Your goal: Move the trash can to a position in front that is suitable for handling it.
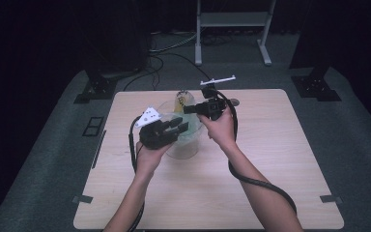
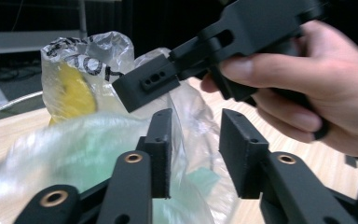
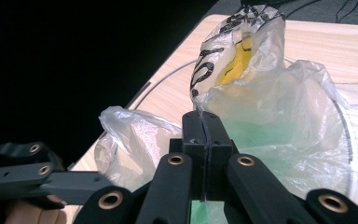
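The plastic bag (image 1: 181, 126) sits near the middle of the wooden table (image 1: 270, 159), a little toward the far edge, and we see it as a clear, crumpled sack with black print near its top and something yellow (image 3: 237, 58) showing through the film, with a pale green tint lower down. It rests inside a clear round bowl (image 1: 186, 151) whose rim curves around it.

Our right gripper (image 3: 206, 135) comes in from the right side of the bag, and its two jaws are pressed fully together with a thin fold of the bag's film pinched between the pads. In the high view this gripper (image 1: 189, 109) points left, at the upper part of the bag.

Our left gripper (image 2: 196, 144) lies at the bag's near left side. Its jaws stand partly apart, with a clear gap between the pads. The left pad (image 2: 161, 140) lies against the crumpled film, while the other pad stands free, so nothing is clamped there. In the left gripper view the right hand (image 2: 307, 79) and its gripper cross above these jaws, very close to them.
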The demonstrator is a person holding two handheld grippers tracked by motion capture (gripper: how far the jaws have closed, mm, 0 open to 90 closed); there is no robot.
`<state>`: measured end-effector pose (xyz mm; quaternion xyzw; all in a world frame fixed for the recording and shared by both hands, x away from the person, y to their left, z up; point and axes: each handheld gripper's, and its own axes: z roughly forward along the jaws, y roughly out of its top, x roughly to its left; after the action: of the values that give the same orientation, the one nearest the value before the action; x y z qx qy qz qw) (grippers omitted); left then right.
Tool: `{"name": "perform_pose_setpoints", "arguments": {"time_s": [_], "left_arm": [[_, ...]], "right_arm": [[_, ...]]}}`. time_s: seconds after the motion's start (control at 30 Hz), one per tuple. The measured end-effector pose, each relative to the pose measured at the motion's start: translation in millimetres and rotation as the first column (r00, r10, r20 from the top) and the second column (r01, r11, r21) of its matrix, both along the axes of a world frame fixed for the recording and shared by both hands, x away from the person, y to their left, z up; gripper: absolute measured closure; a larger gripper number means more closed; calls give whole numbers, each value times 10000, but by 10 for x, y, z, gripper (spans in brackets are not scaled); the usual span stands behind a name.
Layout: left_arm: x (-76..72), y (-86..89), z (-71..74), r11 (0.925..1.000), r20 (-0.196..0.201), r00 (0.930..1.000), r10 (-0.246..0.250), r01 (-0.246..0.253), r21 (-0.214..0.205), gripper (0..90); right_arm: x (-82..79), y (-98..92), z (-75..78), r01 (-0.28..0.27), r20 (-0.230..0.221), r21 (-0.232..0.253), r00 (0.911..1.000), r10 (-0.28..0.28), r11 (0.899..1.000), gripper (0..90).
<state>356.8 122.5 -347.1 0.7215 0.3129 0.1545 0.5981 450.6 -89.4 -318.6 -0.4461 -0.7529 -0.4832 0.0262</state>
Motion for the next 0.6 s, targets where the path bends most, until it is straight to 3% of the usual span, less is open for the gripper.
{"name": "perform_pose_setpoints", "arguments": {"time_s": [0.27,0.4,0.47,0.53,0.6], "left_arm": [[-194,129,53,9978,404,9991,95,-68,-655,462],[-233,212,46,9986,470,9983,354,-334,-421,411],[-253,228,19,9964,464,9954,841,-843,17,316],[-259,254,-27,9953,264,9950,965,-964,-51,267],[-249,267,-37,9938,167,9939,1088,-1092,205,202]], "right_arm": [[12,-64,-19,190,-59,337,9998,-188,9993,900],[22,-106,-1,299,-38,502,9996,-297,9983,900],[28,-135,17,388,-14,607,9992,-388,9974,900],[34,-167,37,446,39,706,9990,-450,9965,900],[40,-201,66,514,6,889,9987,-516,9947,900]]}}
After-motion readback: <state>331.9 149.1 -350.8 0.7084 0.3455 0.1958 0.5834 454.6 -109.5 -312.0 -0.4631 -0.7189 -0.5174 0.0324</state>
